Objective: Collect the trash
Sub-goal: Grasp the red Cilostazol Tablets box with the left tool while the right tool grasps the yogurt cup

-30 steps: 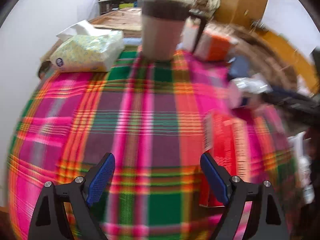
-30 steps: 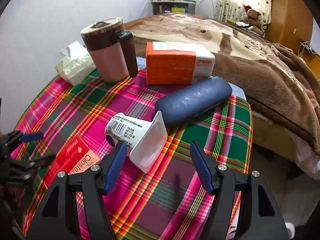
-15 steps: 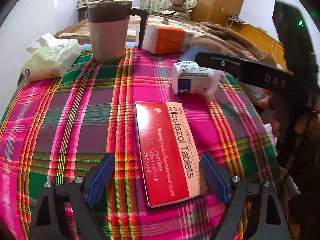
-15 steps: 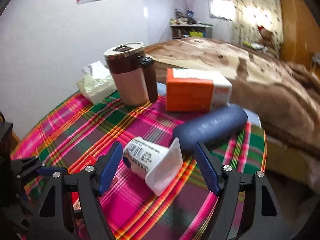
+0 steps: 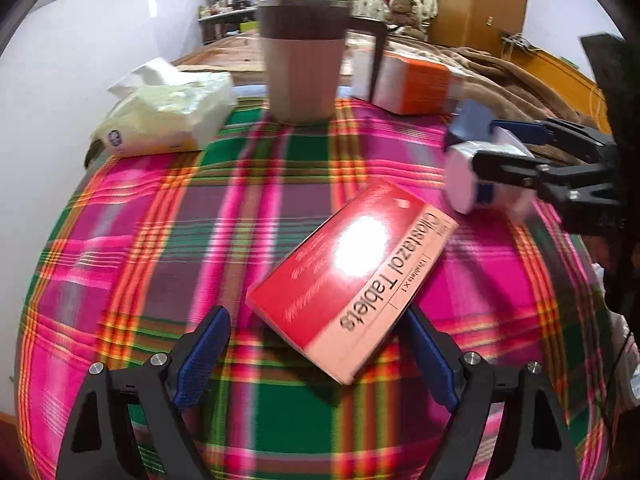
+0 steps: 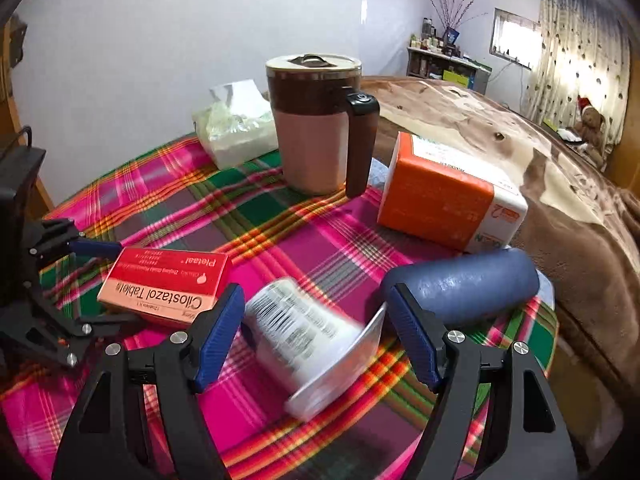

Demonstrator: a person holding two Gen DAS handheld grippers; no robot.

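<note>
A red Cilostazol tablet box [image 5: 352, 276] lies on the plaid cloth, its near end between the open fingers of my left gripper [image 5: 316, 354]; it also shows in the right wrist view [image 6: 166, 286]. A white yogurt cup [image 6: 308, 340] lies on its side between the open fingers of my right gripper [image 6: 316, 338]. In the left wrist view the cup [image 5: 464, 184] sits at the right with my right gripper [image 5: 512, 148] around it. Neither gripper has closed on anything.
A brown lidded mug [image 6: 316, 128], a tissue pack [image 6: 236, 132], an orange-white box [image 6: 444, 196] and a dark blue case [image 6: 468, 284] stand on the plaid table [image 6: 168, 196]. A bed with a brown blanket [image 6: 560, 168] lies behind and to the right.
My left gripper swung and closed in on the red box, which now lies angled between its fingers. My right gripper moved forward so the yogurt cup sits between its fingers.
</note>
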